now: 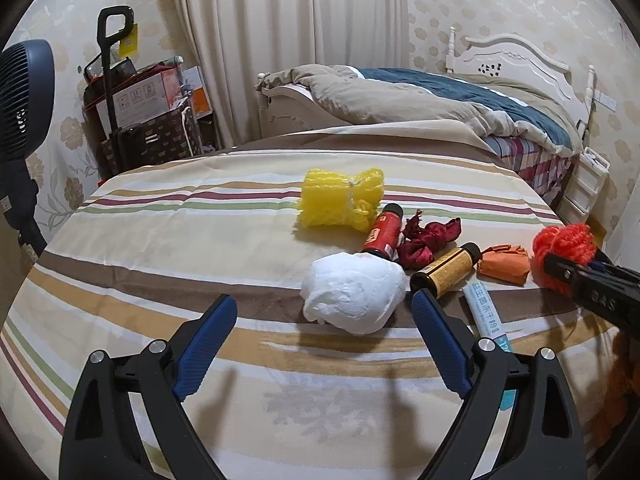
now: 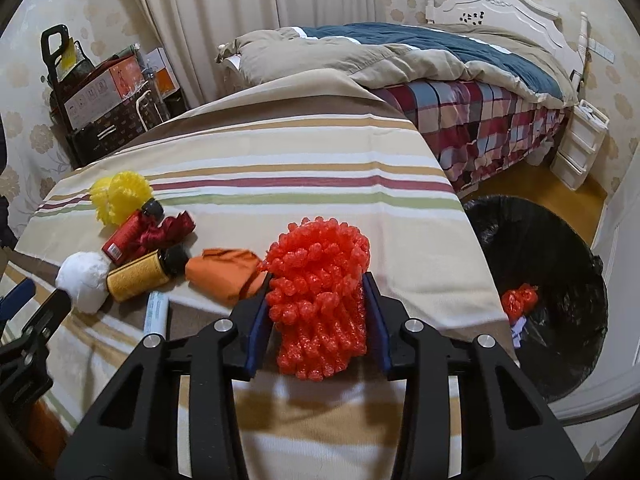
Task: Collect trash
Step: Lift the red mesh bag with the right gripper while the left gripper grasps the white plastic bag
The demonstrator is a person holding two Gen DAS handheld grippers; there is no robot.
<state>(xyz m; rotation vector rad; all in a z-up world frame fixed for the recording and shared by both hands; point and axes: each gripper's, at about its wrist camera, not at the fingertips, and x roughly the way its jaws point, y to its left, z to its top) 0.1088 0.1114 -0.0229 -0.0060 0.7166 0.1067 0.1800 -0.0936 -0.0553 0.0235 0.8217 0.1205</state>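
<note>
My right gripper (image 2: 318, 280) is shut on an orange-red foam net (image 2: 320, 300) and holds it above the striped table; the net also shows in the left wrist view (image 1: 562, 250). My left gripper (image 1: 324, 304) is open, its jaws either side of a white crumpled paper ball (image 1: 352, 294), just short of it. Behind lie a yellow foam net (image 1: 340, 200), a red bottle (image 1: 382, 232), a dark red cloth scrap (image 1: 428, 240), a yellow bottle (image 1: 446, 272), an orange paper wad (image 1: 504, 266) and a white-blue packet (image 1: 484, 312).
A bin with a black liner (image 2: 560, 280) stands on the floor right of the table and holds a red piece of trash (image 2: 520, 300). A bed (image 2: 460, 80) is behind, boxes and a trolley (image 1: 136, 112) at back left, a fan (image 1: 24, 96) at left.
</note>
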